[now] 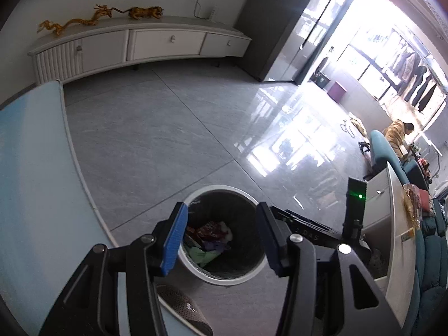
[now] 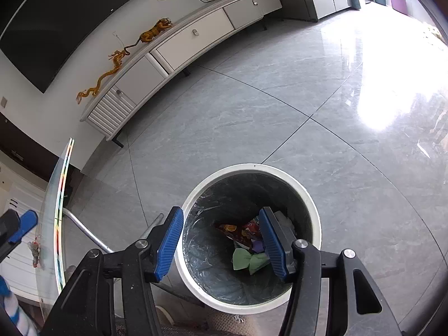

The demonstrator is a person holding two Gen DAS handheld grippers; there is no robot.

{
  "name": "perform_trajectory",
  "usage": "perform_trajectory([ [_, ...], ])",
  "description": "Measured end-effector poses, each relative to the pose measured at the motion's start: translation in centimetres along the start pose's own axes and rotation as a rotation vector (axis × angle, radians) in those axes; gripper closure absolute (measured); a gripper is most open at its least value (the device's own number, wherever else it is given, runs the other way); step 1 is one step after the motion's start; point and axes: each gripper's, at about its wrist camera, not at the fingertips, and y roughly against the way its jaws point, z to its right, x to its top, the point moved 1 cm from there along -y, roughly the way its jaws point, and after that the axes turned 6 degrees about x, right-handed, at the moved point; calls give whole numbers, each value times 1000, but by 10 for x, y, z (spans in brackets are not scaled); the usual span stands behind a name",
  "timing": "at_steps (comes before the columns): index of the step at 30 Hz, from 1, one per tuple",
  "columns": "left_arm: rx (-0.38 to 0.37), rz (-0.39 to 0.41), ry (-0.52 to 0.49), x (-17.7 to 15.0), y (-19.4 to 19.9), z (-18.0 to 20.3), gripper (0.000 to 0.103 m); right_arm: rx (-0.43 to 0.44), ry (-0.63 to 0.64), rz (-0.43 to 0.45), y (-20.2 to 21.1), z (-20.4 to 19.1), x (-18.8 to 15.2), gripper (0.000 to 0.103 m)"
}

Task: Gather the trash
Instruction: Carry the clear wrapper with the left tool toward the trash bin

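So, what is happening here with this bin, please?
A person is collecting trash with a handheld gripper in each hand. Both the left gripper and the right gripper hang over a white bin on the tiled floor, jaws apart and holding nothing. Wrappers and a green paper already lie inside the lined bin.

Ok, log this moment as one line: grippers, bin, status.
left gripper: open, empty | right gripper: open, empty, over bin | trash bin: lined, holds wrappers and green paper | status: nothing held
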Motion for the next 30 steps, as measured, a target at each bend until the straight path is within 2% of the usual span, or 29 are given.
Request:
perform_trajectory([
  [4,161,95,111,7,35,-60,54,5,0,-2,0,-2,3,49],
  [9,433,202,289,8,82,-154,54,24,12,-14,-5,-14,3,49],
  [14,632,226,469,-14,113,-249,54,45,60,-18,-7,-42,3,49],
  [19,764,214,607,-44,128,-318,48,49,103,-13,-4,-64,4,49],
  [24,751,165,646,-59,118,-349,47,38,144,-24,-5,-84,-1,49],
  [30,727,121,619,-68,100,-356,47,19,181,-29,-4,-99,-2,49],
])
